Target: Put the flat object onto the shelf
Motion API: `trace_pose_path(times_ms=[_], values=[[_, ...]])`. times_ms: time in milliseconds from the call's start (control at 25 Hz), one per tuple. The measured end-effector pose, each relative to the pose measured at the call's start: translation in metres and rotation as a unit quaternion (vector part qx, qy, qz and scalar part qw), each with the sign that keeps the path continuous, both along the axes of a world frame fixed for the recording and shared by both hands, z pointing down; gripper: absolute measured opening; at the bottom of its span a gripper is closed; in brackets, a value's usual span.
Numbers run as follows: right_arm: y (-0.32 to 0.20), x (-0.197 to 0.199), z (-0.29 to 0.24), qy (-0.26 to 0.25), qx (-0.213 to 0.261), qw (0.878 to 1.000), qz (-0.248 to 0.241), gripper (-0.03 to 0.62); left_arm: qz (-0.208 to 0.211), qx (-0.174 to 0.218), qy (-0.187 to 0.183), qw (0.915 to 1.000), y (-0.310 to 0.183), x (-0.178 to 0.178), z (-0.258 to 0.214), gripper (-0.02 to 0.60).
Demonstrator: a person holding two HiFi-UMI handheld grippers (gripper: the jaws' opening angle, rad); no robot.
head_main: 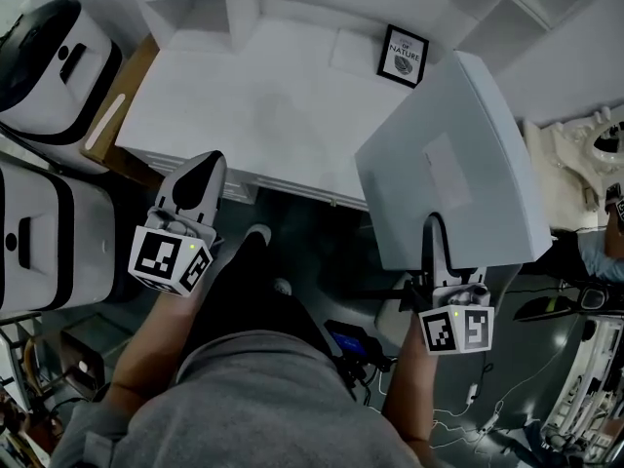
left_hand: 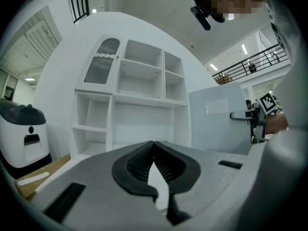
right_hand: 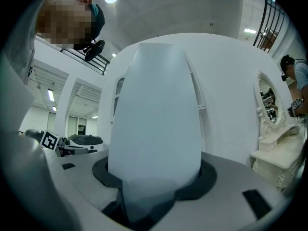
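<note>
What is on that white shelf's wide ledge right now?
A small framed picture shows on the shelf. The flat board in the right tongs covers its right end.

The board (head_main: 458,164) is a large, thin, pale grey-white panel with rounded corners and a paler rectangular label near its middle. It stands tilted up at the right of the scene, its near edge clamped in the right gripper (head_main: 435,244). The shelf unit (left_hand: 144,81) is white with open compartments and stands far and to the left of the board.
</note>
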State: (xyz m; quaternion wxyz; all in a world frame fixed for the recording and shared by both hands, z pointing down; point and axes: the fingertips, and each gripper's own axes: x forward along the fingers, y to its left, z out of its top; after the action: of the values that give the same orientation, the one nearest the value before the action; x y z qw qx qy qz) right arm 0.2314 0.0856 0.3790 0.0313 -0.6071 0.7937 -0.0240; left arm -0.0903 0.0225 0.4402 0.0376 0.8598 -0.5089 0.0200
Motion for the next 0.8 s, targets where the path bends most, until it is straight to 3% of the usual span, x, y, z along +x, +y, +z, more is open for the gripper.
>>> trace_pose_path(times_ms=[800], values=[[-0.112, -0.02, -0.016, 0.0, 0.008, 0.997, 0.072, 0.276, 0.077, 0.022, 0.005, 0.9968, -0.16, 0.0, -0.02, 0.008]])
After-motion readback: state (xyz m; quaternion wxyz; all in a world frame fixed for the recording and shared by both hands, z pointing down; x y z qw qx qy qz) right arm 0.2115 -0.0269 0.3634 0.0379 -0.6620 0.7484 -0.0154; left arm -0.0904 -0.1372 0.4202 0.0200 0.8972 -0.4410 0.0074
